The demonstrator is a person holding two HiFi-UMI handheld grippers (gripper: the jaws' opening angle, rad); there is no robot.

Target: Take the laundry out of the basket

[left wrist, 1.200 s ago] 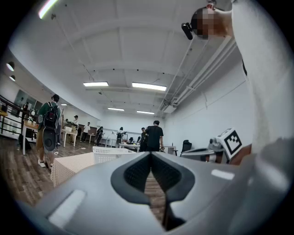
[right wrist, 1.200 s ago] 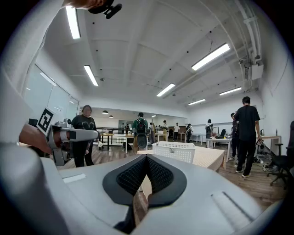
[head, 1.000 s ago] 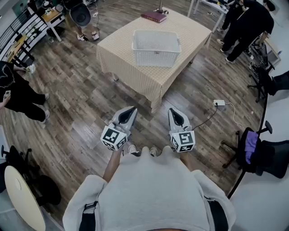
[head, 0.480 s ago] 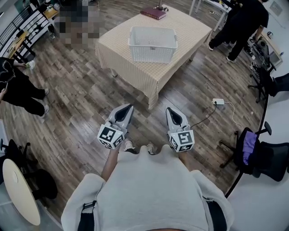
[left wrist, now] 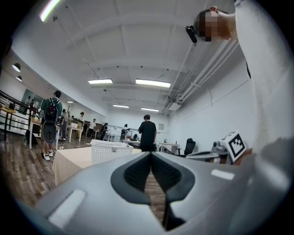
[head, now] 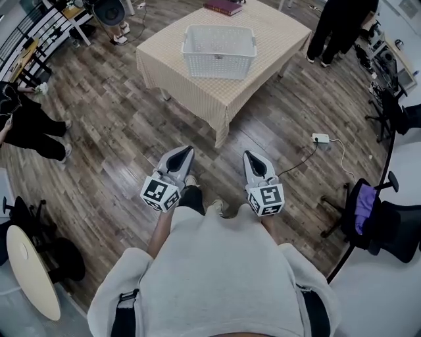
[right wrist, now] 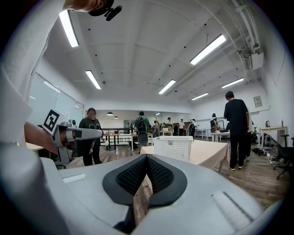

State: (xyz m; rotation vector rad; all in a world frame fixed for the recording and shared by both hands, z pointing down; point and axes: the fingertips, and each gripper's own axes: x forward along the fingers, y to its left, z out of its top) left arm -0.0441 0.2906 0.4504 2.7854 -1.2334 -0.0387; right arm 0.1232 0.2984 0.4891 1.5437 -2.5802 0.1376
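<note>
A white mesh laundry basket (head: 218,51) stands on a table with a beige cloth (head: 197,85), far ahead of me across the wooden floor. From here its inside looks pale, and I cannot make out any laundry. My left gripper (head: 187,151) and right gripper (head: 248,155) are held side by side at waist height, well short of the table. Both are shut with nothing between their pads. The left gripper view shows the basket (left wrist: 111,150) small above the shut left gripper (left wrist: 150,156). The right gripper view shows the basket (right wrist: 173,148) beyond the shut right gripper (right wrist: 146,158).
A dark red book (head: 223,6) lies at the table's far end. People stand at the left (head: 26,131) and far right (head: 339,26). A power strip with its cable (head: 320,138) lies on the floor to the right, near an office chair with purple cloth (head: 365,214).
The person has stepped forward, and the table and basket have slid up and a little left in the head view. Both grippers stay shut and side by side.
</note>
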